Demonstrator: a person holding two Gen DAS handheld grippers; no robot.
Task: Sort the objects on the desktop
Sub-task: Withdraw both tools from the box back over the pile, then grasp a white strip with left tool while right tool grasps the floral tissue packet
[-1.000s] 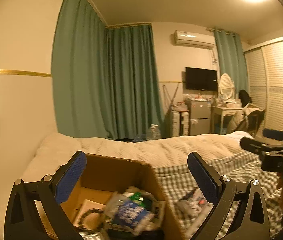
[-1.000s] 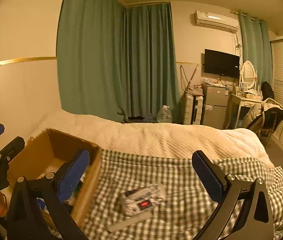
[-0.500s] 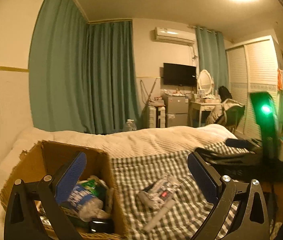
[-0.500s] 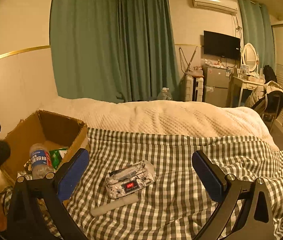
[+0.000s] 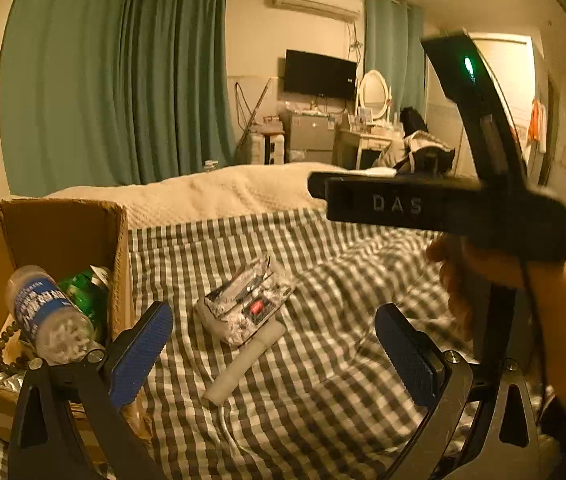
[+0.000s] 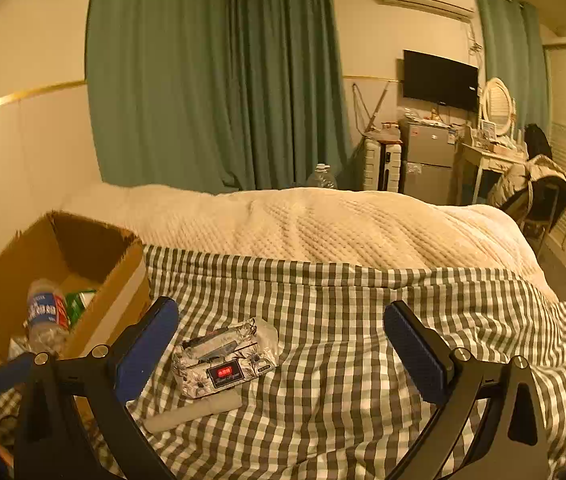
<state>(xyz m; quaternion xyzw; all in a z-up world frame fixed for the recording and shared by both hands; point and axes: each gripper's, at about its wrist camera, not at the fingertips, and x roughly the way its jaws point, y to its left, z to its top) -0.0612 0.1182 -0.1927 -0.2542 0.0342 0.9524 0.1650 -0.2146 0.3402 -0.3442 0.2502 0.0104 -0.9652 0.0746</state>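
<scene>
A patterned tissue pack [image 5: 245, 306] [image 6: 225, 360] with a red label lies on the checked cloth [image 5: 323, 380] [image 6: 343, 320]. A white stick-shaped tube [image 5: 245, 360] [image 6: 193, 410] lies just in front of it. An open cardboard box [image 5: 63, 220] [image 6: 95, 248] at the left holds a water bottle [image 5: 45, 314] [image 6: 45, 320], a green packet [image 5: 87, 296] and beads. My left gripper [image 5: 275, 350] is open and empty above the cloth, right of the box. My right gripper [image 6: 281, 350] is open and empty above the pack; its body shows in the left wrist view [image 5: 443, 208].
The cloth lies on a bed with a cream quilt [image 6: 323, 220]. Green curtains [image 6: 211, 80], a TV [image 6: 439, 78], a small fridge [image 6: 427, 160] and a dressing table [image 6: 491, 152] stand beyond the bed. The wall runs along the left.
Both grippers have swung right and tilted down, from over the box to over the cloth. The right gripper has risen into the left wrist view. Both stayed open.
</scene>
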